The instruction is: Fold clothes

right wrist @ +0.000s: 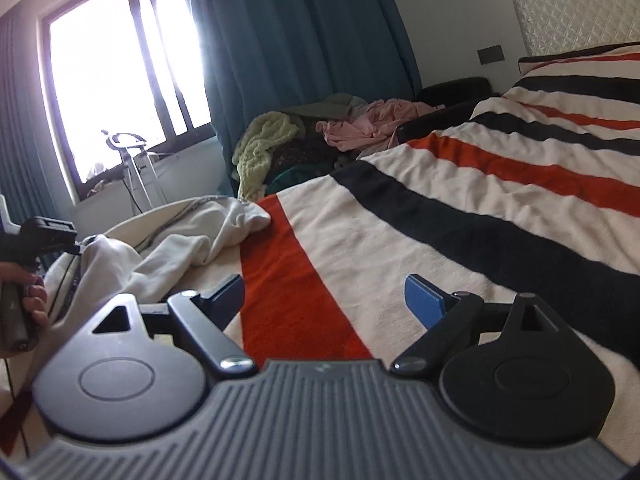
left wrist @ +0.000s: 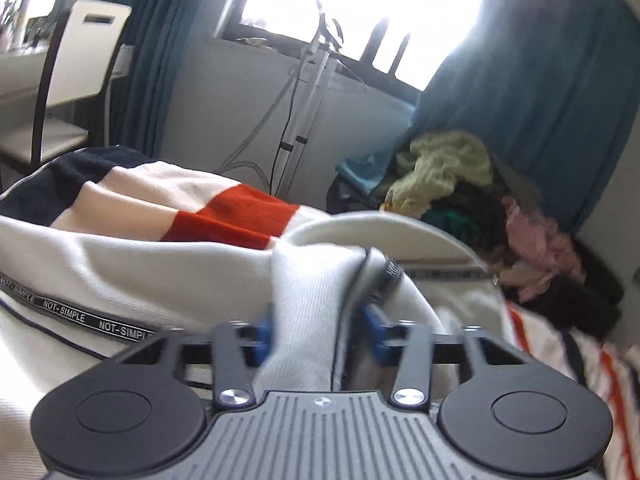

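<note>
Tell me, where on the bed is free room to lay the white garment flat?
Free: the striped blanket ahead of the open right gripper, between the white garment and the headboard. Crowded: the clothes pile by the teal curtain.

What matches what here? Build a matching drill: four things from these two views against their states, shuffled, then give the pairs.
1. left gripper
2. right gripper
3. white garment
4. pile of clothes

a. heaped by the teal curtain
b. open, empty over the striped blanket
c. shut on cloth
d. bunched up, one fold pinched

Pairs: 1-c, 2-b, 3-d, 4-a
</note>
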`<state>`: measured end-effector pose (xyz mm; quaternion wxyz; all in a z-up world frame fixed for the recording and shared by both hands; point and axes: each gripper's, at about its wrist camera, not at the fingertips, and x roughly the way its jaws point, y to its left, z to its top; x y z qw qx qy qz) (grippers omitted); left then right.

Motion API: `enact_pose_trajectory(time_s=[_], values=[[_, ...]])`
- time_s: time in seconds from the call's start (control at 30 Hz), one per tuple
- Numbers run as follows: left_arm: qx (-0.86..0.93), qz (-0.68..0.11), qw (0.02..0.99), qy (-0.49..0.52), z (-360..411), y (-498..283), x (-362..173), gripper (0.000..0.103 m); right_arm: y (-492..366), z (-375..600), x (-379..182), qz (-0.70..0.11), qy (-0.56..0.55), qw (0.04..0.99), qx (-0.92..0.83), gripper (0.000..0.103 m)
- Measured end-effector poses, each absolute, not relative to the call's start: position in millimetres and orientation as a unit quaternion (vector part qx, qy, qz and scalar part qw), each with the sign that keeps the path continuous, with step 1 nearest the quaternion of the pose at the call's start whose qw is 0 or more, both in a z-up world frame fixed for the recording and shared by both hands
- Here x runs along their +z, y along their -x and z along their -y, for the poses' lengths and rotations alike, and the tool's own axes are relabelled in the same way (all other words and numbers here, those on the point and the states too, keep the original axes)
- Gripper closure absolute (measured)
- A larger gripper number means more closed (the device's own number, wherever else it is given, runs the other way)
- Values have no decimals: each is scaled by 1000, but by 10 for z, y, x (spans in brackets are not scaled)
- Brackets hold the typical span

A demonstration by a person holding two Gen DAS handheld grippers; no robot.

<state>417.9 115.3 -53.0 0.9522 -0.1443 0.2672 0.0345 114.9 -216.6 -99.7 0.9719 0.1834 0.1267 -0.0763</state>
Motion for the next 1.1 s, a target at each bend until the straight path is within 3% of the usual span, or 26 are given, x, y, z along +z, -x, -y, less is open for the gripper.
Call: enact_pose_trajectory(time_s=[0.03,0.2,0.33,0.6,0.8,0.87,0.97,1.1], values=[[34,-270,954,123,-1099,-4181,-538,93,-1154,2167,-996,-126,-183,972,-76,14],[4,-236,971,-29,-649,-3674,-249,95,-1179,2173,-993,-122,-179,973,-75,14],[-56,-185,972,-134,-251,-2783,28,95,-1122,2199,-933,-114,-181,974,-75,14],[-129,-247,957,-77,3,-1146,-250,95,-843,2248,-712,-88,-185,977,-54,14],[-105,-313,944,0,-137,-845,-626,94,-732,2156,-635,-99,-164,981,-22,14],[-96,-304,948,11,-152,-869,-573,88,-690,2136,-609,-105,-159,982,-15,14],[-82,-304,947,61,-187,-859,-446,58,-621,2120,-573,-112,-156,981,-7,14],[-70,-286,951,91,-184,-708,-276,45,-538,2139,-555,-121,-165,979,-2,14]])
